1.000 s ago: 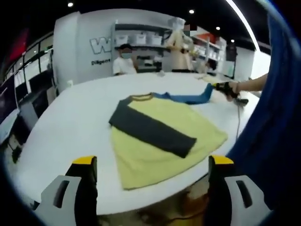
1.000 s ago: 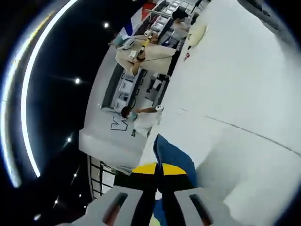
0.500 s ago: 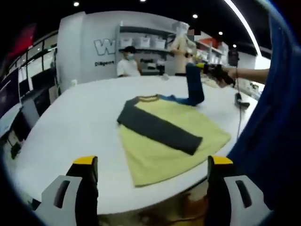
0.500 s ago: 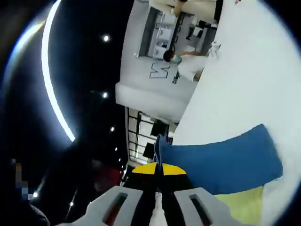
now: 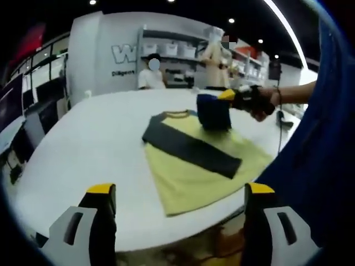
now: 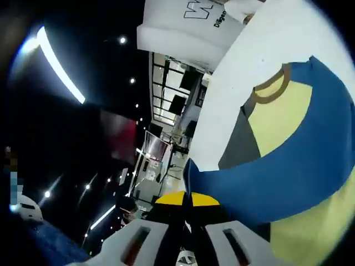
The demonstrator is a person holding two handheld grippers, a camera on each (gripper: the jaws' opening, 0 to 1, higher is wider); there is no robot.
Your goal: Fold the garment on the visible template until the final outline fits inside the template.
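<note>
Between right tongs point(image 6: 187, 206), blue sleeve point(image 6: 288, 160) hangs pinched.

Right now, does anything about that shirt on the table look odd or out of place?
Nothing is damaged. The yellow shirt lies askew on the white table, its hem near the table's edge. One dark grey sleeve is folded across it, while the right hand-held gripper holds the blue sleeve up above the body, mid-fold.

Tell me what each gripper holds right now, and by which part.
The right gripper is shut on the shirt's blue sleeve, pinched at its end. The left gripper is open, holding nothing.
</note>
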